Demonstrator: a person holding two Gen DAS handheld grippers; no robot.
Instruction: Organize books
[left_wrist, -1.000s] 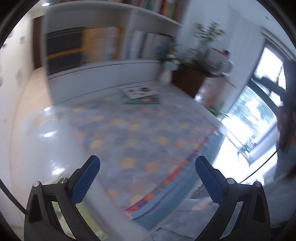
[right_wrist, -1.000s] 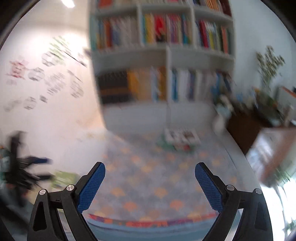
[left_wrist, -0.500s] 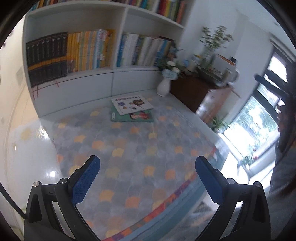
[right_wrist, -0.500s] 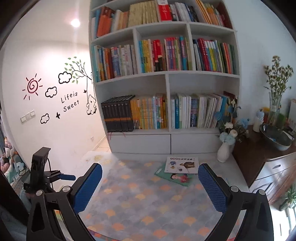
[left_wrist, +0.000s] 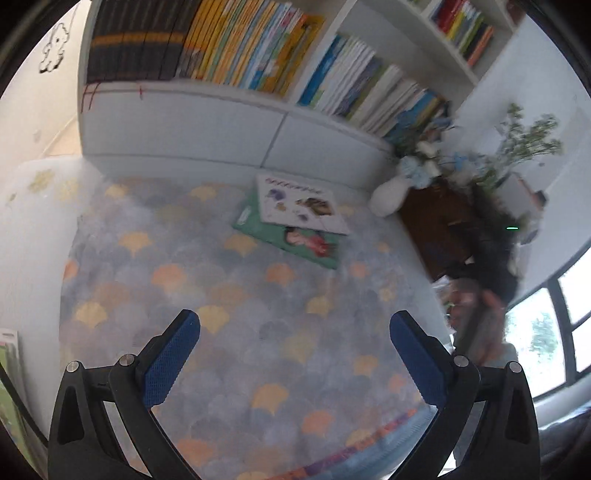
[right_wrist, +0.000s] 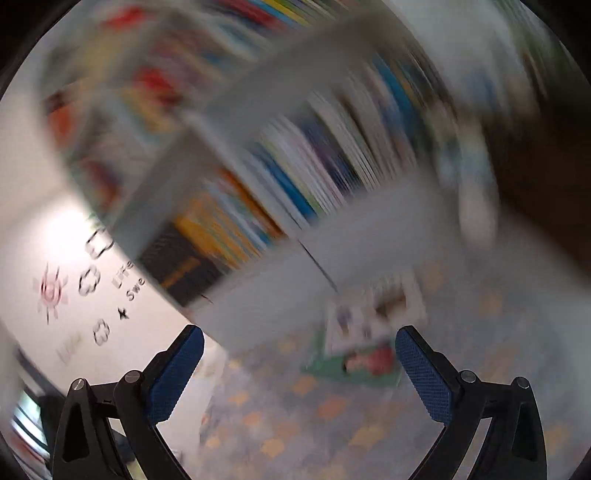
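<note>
Looking along the left gripper (left_wrist: 294, 332), its blue-padded jaws stand wide apart with nothing between them, above a grey rug (left_wrist: 229, 295) patterned with orange and yellow fan shapes. Farther out on the rug, near the foot of the white bookshelf (left_wrist: 229, 122), lie two books: a white picture book (left_wrist: 299, 199) resting partly on top of a green book (left_wrist: 284, 236), the green one showing at the near and left edges. Just to their right stands a white vase (left_wrist: 388, 195) of pale flowers beside a dark wooden cabinet (left_wrist: 436, 225). The shelf's lower row is packed with upright books, black spines at the left, then yellow and blue. A blurred hand (left_wrist: 476, 317) shows at the right edge

The right wrist view is heavily smeared. The right gripper (right_wrist: 299, 350) is likewise spread wide and empty. Between its fingers and to the right, the white picture book (right_wrist: 373, 314) over the green book (right_wrist: 354, 365) can be made out on the rug (right_wrist: 332, 417), below the tilted, blurred bookshelf (right_wrist: 295, 236). Wall decals (right_wrist: 92, 284) show at the left
</note>
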